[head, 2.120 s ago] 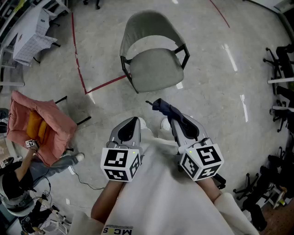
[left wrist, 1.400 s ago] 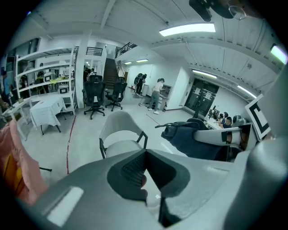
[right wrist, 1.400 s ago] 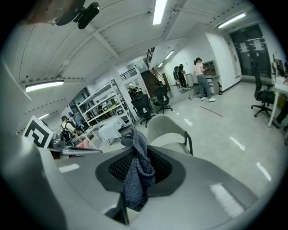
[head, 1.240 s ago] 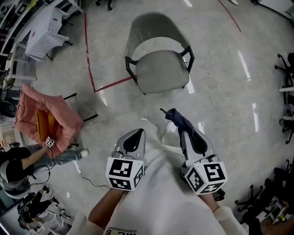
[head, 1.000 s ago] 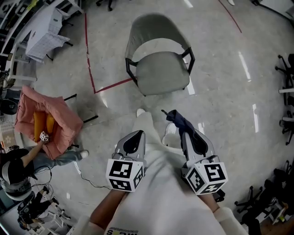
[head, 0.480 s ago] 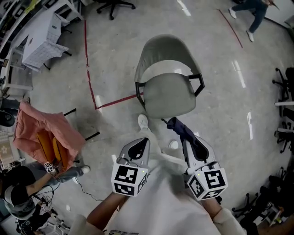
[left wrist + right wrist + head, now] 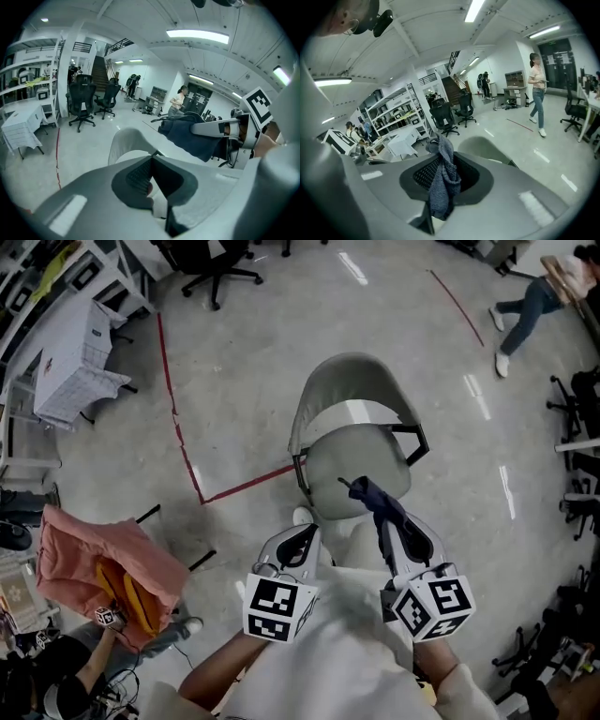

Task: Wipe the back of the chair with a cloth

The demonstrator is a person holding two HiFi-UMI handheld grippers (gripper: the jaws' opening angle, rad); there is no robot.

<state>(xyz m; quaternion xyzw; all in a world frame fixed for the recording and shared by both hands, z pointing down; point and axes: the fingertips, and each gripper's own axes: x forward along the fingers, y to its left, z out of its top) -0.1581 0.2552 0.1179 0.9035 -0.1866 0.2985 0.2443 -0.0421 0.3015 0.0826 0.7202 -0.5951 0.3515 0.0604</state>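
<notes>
Dark blue cloth [image 7: 368, 495] hung pinched in your right gripper [image 7: 384, 521], whose jaws were clamped tight on the fabric. Your left gripper [image 7: 306, 538] sat just beside it, jaws pressed together with nothing between them. Both were held near the front of the grey chair [image 7: 349, 381], clear of its curved back.

Open workshop hall. Pale polished concrete floor [image 7: 234, 381] marked with red tape lines [image 7: 246, 487]; black wheeled office chairs [image 7: 80, 104]; white desk [image 7: 73, 357]; dark staircase [image 7: 99, 74]; white metal shelving [image 7: 393, 113]; ceiling strip lights [image 7: 197, 33].
</notes>
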